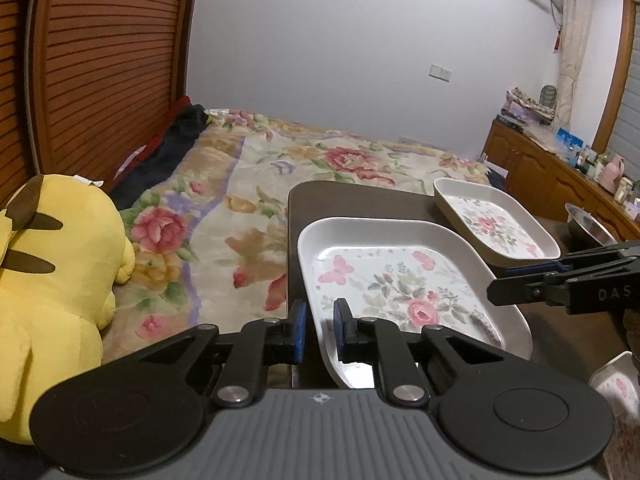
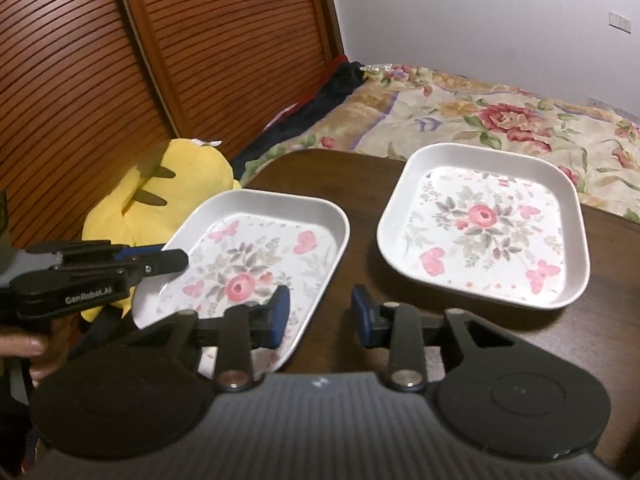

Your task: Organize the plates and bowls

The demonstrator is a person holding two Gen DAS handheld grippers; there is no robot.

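Note:
Two square white plates with a rose print lie on a dark brown table (image 1: pixel 360 200). The near plate (image 1: pixel 400 280) (image 2: pixel 248 264) sits at the table's left side. My left gripper (image 1: pixel 320 330) (image 2: pixel 160 258) is shut on its left rim, one pad outside the wall and one inside. The far plate (image 1: pixel 496 220) (image 2: pixel 484 224) lies flat to its right, a small gap apart. My right gripper (image 2: pixel 320 316) (image 1: pixel 500 290) hangs open over the bare table between the two plates. Its left finger overlaps the near plate's right edge, and nothing is between its pads.
A steel bowl (image 1: pixel 588 224) stands at the table's far right. Part of another floral plate (image 1: pixel 616 392) shows at the lower right. A yellow plush toy (image 1: pixel 52 280) and a flowered bed (image 1: pixel 320 160) lie left of and behind the table. A hand (image 2: pixel 28 350) holds the left gripper.

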